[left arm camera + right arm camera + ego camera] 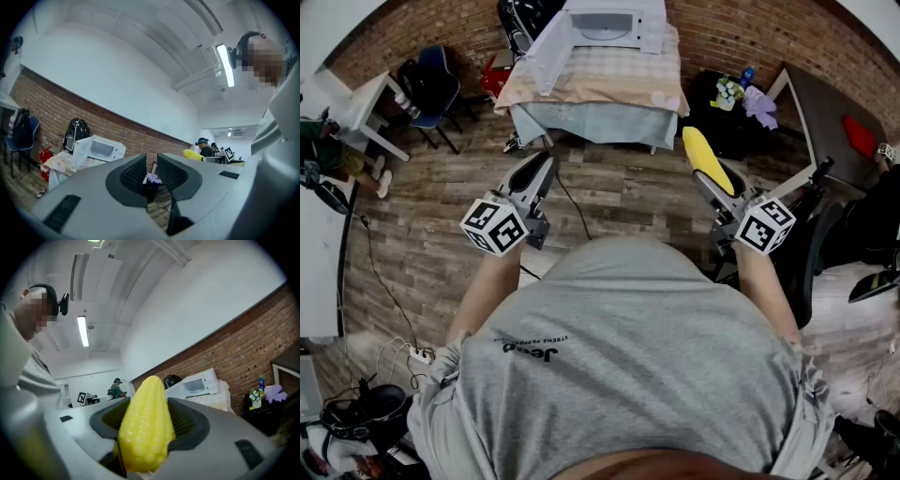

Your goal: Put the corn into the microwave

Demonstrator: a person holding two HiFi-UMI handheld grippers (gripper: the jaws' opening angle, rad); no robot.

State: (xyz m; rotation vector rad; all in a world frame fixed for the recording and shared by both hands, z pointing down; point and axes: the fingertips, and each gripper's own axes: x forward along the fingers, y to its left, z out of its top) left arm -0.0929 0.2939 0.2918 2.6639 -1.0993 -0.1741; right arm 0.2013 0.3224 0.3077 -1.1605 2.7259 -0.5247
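A yellow corn cob (pixel 706 157) sticks forward out of my right gripper (pixel 712 185), whose jaws are shut on its thick end. In the right gripper view the corn (pixel 146 427) fills the gap between the pads. My left gripper (pixel 544 164) is held level beside it, shut with nothing in it; its pads (pixel 133 172) stand almost together. The white microwave (pixel 614 23) sits on a cloth-covered table (pixel 600 89) straight ahead across the wooden floor, its door (pixel 548 52) swung open to the left. The microwave (pixel 101 149) also shows in the left gripper view, and again as the microwave (pixel 197 384) in the right gripper view.
A blue chair (pixel 431 84) and a white desk (pixel 356 103) stand at the left. To the right of the table are a dark side table with flowers (pixel 729 92) and a dark desk (pixel 825 112). Cables and a power strip (pixel 420 354) lie on the floor.
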